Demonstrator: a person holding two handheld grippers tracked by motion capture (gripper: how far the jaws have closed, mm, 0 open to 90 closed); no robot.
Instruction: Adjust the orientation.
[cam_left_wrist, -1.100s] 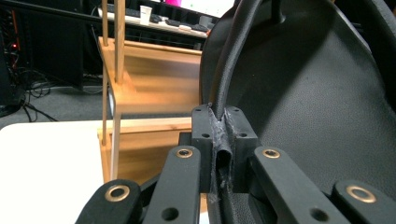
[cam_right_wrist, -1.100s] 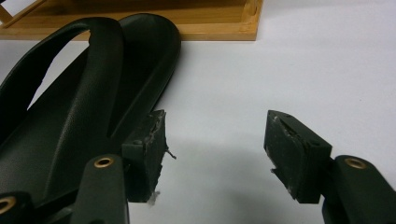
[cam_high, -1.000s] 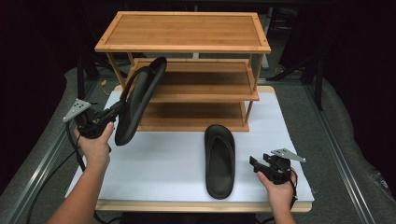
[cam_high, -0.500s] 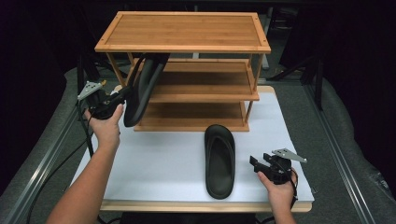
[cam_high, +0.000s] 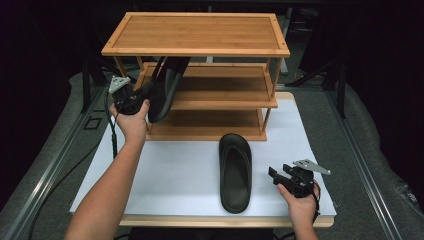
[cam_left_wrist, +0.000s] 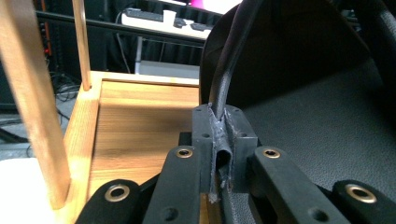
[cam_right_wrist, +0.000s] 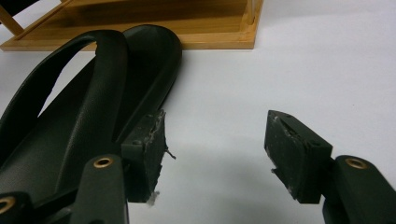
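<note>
My left gripper (cam_high: 145, 92) is shut on the strap of a black sandal (cam_high: 167, 87), which hangs tilted at the left front of the wooden rack's middle shelf (cam_high: 220, 92). In the left gripper view the pads (cam_left_wrist: 205, 140) pinch the strap (cam_left_wrist: 229, 60) with the sole (cam_left_wrist: 317, 102) to the right, above the shelf board (cam_left_wrist: 140, 116). A second black sandal (cam_high: 235, 170) lies flat on the white table sheet (cam_high: 175, 175). My right gripper (cam_high: 278, 176) stands open just right of it, its fingers (cam_right_wrist: 149, 149) beside the sandal (cam_right_wrist: 84, 107) with nothing between them.
The three-tier bamboo rack (cam_high: 197, 32) stands at the back of the table. Its left post (cam_left_wrist: 37, 102) is close beside my left gripper. The table's wooden front edge (cam_high: 225, 221) runs along the bottom. Dark floor and rails flank the table.
My left hand has carried the held sandal up and toward the rack, from above the table sheet to the middle shelf's left front. The right gripper and the lying sandal have not moved.
</note>
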